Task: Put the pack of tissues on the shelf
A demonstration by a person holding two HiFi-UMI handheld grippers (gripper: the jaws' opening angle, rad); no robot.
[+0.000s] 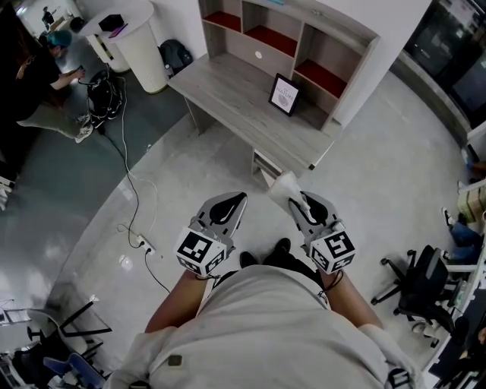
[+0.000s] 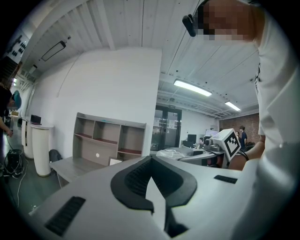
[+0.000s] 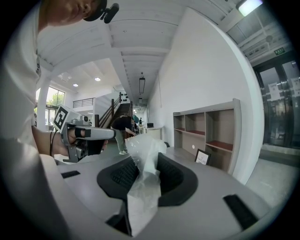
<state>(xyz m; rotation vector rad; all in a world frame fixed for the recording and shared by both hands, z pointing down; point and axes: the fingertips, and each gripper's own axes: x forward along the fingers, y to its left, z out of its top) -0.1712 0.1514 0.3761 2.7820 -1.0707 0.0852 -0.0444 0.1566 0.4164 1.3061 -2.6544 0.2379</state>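
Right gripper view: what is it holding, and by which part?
The right gripper pinches the pack of tissues by its flat sides; its crinkly end pokes out past the fingers.

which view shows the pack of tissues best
The right gripper view: the pack of tissues fills the middle, clamped between the right gripper's fingers. The head view shows only its pale end past that gripper; the left gripper view barely shows it.

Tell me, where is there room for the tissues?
On the shelf, all three red-floored cubbies look bare. The desk is bare left of the picture frame. Only the frame's spot, below the right cubby, is taken.
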